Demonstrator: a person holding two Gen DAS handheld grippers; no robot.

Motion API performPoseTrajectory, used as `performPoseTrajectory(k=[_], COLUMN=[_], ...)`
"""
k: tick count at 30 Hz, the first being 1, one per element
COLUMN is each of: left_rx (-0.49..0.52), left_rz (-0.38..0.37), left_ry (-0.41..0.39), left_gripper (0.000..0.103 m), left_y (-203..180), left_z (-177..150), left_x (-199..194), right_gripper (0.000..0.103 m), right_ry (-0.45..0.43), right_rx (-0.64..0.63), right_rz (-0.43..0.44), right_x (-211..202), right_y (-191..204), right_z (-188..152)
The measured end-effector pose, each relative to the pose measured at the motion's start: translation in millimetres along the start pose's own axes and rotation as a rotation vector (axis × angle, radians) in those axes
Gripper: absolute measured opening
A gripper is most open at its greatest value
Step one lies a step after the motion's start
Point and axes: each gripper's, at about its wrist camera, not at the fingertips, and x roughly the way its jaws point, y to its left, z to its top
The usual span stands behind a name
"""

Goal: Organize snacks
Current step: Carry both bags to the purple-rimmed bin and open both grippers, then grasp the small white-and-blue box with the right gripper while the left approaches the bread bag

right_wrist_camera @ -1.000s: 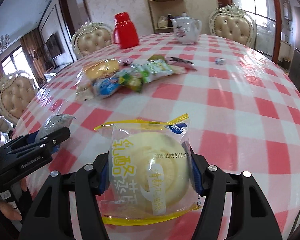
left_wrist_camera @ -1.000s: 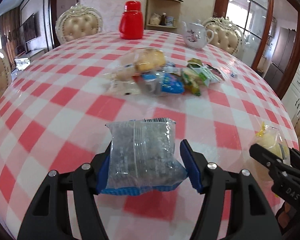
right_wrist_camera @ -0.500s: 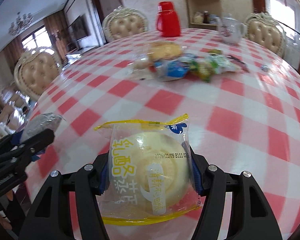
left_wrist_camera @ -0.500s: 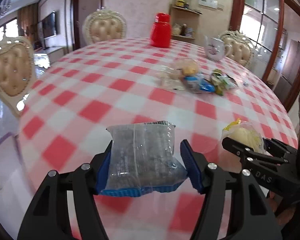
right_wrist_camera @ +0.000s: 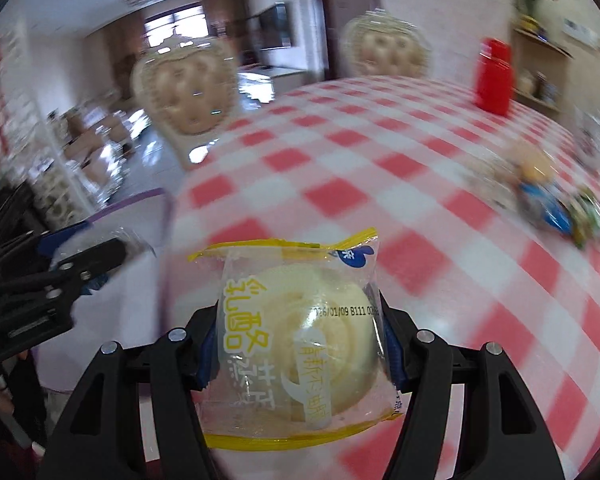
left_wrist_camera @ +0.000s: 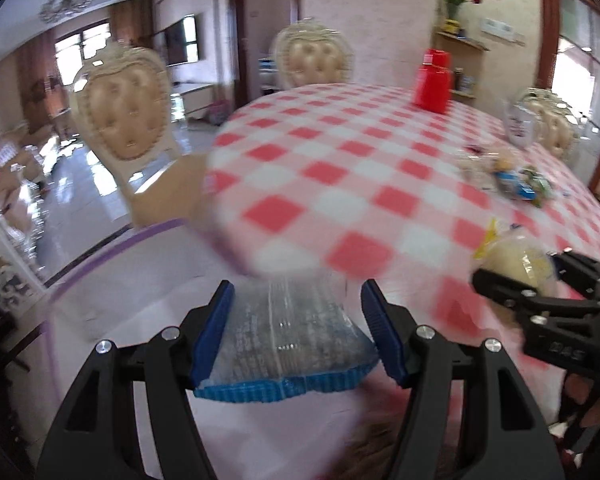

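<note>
My left gripper [left_wrist_camera: 296, 320] is shut on a clear snack packet with a blue crimped edge [left_wrist_camera: 288, 336], held off the table's near-left edge. In the right wrist view my right gripper [right_wrist_camera: 300, 344] is shut on a bagged pale round bun with yellow trim [right_wrist_camera: 300, 328]. Each gripper shows in the other's view: the right gripper [left_wrist_camera: 516, 268] with its bun at the right, the left gripper [right_wrist_camera: 100, 248] with its packet at the left. Several more snacks [left_wrist_camera: 516, 184] lie in a pile on the red-and-white checked table [left_wrist_camera: 340, 184], far right.
A white container with a purple rim [left_wrist_camera: 112, 252] sits below the table's left edge, under both grippers. Two padded chairs [left_wrist_camera: 128, 120] [left_wrist_camera: 312, 60] stand beyond it. A red jug [left_wrist_camera: 434, 80] and a blurred teapot [left_wrist_camera: 520, 128] stand at the table's far side.
Both grippers have swung left from over the table to its left edge, still holding their packets. The snack pile has slid to the right of view and the purple-rimmed container has appeared.
</note>
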Motion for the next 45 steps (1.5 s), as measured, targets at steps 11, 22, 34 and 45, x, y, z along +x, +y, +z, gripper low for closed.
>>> performPoseTrajectory(k=[11, 22, 34, 45], left_rx=[-0.171, -0.315, -0.082, 0.038], left_rz=[0.110, 0.201, -0.224, -0.310], left_ry=[0.057, -0.004, -0.074, -0.023], left_gripper=[0.066, 0.098, 0.101, 0.101], left_y=[121, 146, -68, -341], left_z=[-11, -10, 59, 119], left_x=[3, -9, 5, 127], right_gripper=[0.062, 0.085, 0.087, 0.088], right_ry=[0.035, 0.083, -0.331, -0.325], right_rx=[-0.216, -0.402, 0.348, 0.916], right_rz=[0.180, 0.291, 0.077, -0.463], right_x=[27, 37, -95, -137], right_y=[120, 169, -141, -413], right_z=[15, -1, -22, -101])
